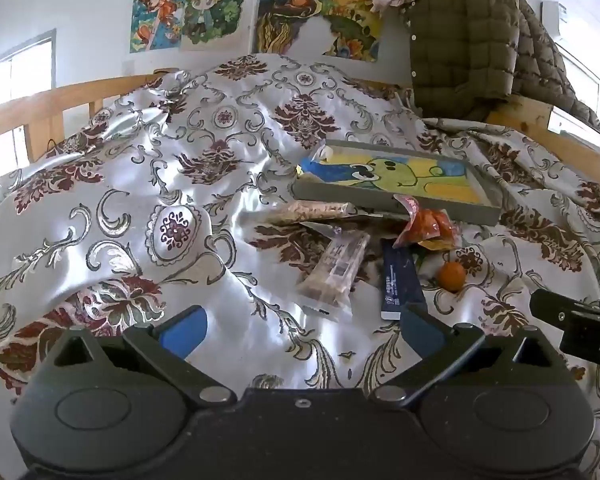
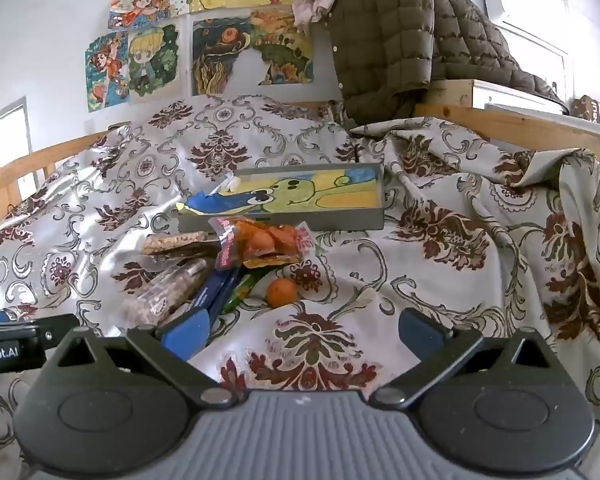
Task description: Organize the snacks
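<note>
1. Hovering over the snack pile [image 2: 228, 264] on the patterned bedspread [image 1: 140, 184], nothing picked up yet.
2. Left gripper [image 1: 300, 326] and right gripper [image 2: 302, 328] both spread wide, pinching nothing.
3. Likely next: closing on one packet, perhaps the clear cereal bar [image 1: 332, 276], and carrying it to the grey tray [image 2: 348, 220] just behind.
4. Pile loose, overlapping: crinkly orange bag [image 2: 268, 242], dark blue box [image 1: 400, 284], small orange fruit [image 2: 282, 292] lying apart.

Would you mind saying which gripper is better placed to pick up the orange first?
Probably the right gripper: the orange lies just ahead between its open jaws, while it sits off to the side of the left gripper.
</note>
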The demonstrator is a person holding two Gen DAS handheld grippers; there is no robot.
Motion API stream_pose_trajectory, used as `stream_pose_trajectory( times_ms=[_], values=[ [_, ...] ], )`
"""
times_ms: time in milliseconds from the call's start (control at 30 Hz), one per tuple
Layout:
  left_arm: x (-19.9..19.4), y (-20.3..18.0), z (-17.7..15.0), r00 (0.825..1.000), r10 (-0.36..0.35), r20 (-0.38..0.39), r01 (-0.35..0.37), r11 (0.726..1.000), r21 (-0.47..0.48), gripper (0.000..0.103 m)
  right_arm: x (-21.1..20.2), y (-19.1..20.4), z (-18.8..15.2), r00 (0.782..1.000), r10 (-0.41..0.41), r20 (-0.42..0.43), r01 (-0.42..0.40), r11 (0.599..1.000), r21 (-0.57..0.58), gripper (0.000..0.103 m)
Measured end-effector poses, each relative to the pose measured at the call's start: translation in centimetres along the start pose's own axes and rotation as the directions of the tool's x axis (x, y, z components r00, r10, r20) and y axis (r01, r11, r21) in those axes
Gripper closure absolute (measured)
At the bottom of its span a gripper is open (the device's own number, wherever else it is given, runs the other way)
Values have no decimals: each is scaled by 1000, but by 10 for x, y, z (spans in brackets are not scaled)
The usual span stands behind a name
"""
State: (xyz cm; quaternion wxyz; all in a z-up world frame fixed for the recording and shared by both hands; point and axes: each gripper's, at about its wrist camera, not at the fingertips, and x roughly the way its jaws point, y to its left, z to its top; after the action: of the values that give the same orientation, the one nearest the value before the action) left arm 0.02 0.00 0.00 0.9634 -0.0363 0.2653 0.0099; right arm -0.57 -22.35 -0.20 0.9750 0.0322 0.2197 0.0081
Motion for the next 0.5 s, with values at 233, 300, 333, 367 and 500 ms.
stream_pose_trajectory(
  times_ms=[233,300,333,367,500],
  values=[
    [0,0,0,1000,-2,1,2,1000,-2,1,1,0,0,1000,0,-2,0,1000,-1,0],
    [0,0,0,1000,-2,1,2,1000,-2,1,1,0,0,1000,0,-3,0,1000,-1,0],
    [0,0,0,1000,-2,1,2,1000,-3,1,1,0,0,1000,0,-3,0,1000,-1,0],
    [0,0,0,1000,-2,0,2,1000,-3,1,1,0,0,1000,0,-4,0,1000,0,0],
    [0,0,0,1000,-2,0,2,1000,-5,1,2,0,0,1000,1,-7,-1,1000,0,0]
  ],
)
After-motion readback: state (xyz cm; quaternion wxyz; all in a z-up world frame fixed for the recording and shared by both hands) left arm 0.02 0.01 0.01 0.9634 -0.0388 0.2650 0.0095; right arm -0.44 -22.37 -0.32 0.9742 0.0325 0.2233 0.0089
